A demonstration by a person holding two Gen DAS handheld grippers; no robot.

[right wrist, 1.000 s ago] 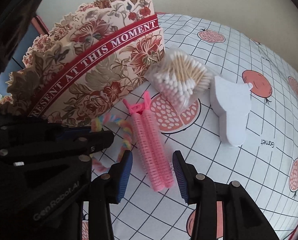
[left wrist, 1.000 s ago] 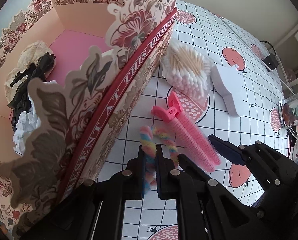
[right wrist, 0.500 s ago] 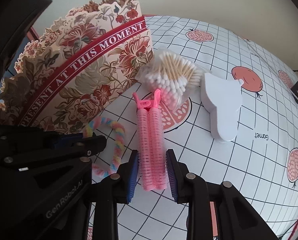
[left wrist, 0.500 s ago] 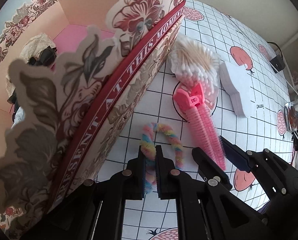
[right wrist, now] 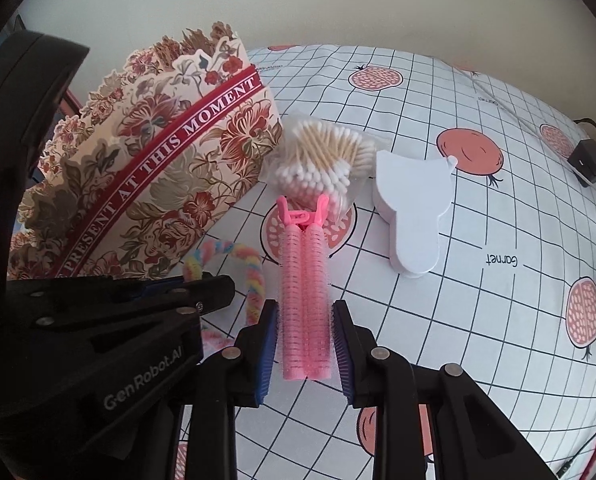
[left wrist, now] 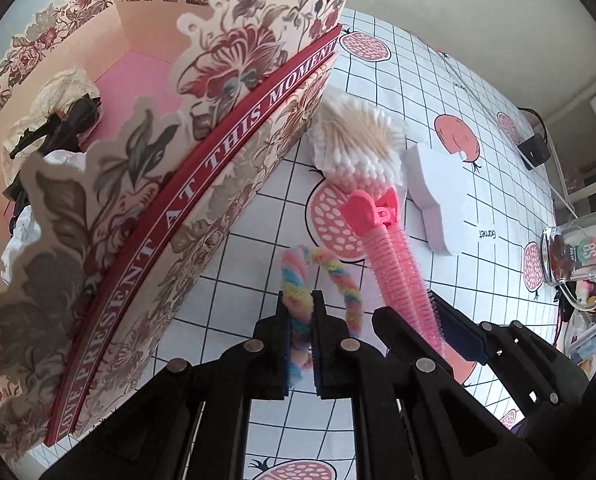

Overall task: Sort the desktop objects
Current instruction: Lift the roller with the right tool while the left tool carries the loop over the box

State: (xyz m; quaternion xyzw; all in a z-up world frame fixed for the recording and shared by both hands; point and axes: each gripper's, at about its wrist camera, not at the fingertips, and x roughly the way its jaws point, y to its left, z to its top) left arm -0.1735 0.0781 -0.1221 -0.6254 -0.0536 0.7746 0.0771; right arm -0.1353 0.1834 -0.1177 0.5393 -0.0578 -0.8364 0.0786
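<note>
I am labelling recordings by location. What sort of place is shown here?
Probably a room at home: a table under a pomegranate-print cloth, with a floral gift box, a bag of cotton swabs and a glass mug on it.

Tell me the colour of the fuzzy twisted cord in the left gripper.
Pastel rainbow: pink, yellow, blue twists on the cord; clearest in the left wrist view.

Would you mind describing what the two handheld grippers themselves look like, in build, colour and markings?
Both are matte black plastic with angular, strut-like fingers fixed by round silver rivets. The right gripper has ribbed blue pads lining its fingertips. The left gripper carries the same blue lining, and its body reads "GenRobot.AI" in grey lettering. No cables, hands or sleeves show.
</note>
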